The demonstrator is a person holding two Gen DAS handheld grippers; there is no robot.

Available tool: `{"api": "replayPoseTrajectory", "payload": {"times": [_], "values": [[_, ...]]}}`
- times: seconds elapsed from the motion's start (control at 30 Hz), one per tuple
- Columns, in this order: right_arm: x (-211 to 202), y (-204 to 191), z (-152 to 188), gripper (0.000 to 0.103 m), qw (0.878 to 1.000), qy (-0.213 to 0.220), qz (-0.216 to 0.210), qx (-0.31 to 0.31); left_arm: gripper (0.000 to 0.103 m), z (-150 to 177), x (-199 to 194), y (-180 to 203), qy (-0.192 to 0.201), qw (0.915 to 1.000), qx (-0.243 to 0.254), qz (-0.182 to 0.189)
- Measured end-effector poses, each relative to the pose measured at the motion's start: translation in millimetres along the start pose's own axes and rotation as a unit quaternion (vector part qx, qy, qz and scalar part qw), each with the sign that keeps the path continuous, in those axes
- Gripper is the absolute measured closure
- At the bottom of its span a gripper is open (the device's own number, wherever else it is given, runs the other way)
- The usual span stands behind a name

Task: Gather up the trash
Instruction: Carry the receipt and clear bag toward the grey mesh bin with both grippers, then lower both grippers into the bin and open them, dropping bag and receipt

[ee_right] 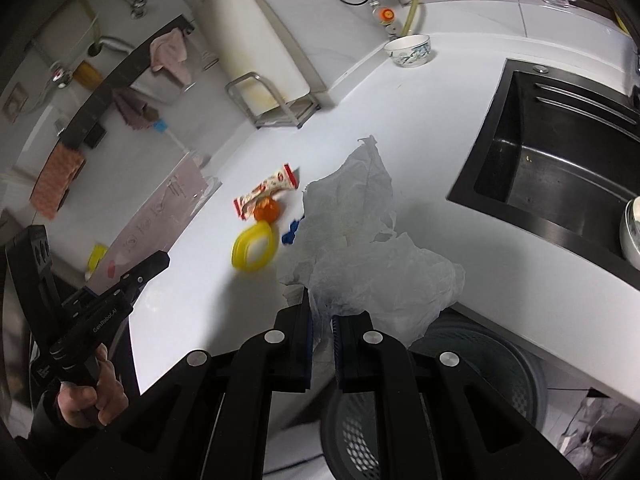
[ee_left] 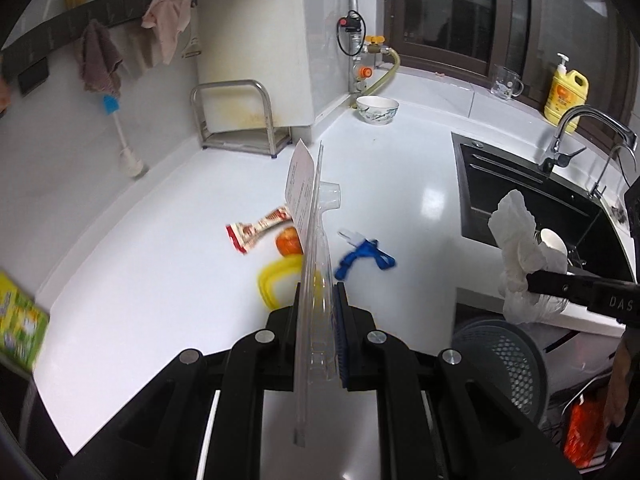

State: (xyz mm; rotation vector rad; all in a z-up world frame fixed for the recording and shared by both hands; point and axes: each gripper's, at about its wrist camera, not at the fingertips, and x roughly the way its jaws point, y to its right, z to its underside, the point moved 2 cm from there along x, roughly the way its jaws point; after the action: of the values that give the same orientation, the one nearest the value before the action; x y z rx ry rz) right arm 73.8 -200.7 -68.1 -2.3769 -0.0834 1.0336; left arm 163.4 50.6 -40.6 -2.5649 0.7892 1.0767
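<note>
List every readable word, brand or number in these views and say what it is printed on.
"DAS": on the right gripper arm, cut off at the frame edge.
"GenRobot.AI": on the left gripper body.
Too small or blurred: snack wrapper, yellow detergent bottle, blister pack card, green box.

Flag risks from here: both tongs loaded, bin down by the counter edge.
1. The left tongs pinch the clear blister pack near one end only; it sticks out long and could swing, twist or slip loose.
2. The crumpled tissue billows ahead of the right tongs, hiding much of the grey mesh bin below, so a drop may miss.
3. The snack wrapper, yellow ring and blue scrap lie close; the pack could sweep them.
</note>
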Motion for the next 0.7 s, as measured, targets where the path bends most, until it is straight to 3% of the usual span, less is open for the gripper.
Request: {"api": "replayPoseTrajectory", "payload": {"times": [0.2,0.33,0.7], "values": [[-23.5,19.5,19.5,0.095,0.999,-0.028,-0.014,-0.030,0.090,22.1,-23.5,46.0,-0.002,0.9985,-0.053,-0.014],[-38.3,36.0,36.8,0.095,0.997,-0.047,-0.032,-0.050,0.090,39.5,-32.4,79.8,-0.011,0.9981,-0.060,-0.010],[-44.5,77.4,97.7,0.095,0.987,-0.114,-0.036,-0.111,0.090,112.3,-28.6,154.8,-0.082,0.9909,-0.107,-0.002]]}}
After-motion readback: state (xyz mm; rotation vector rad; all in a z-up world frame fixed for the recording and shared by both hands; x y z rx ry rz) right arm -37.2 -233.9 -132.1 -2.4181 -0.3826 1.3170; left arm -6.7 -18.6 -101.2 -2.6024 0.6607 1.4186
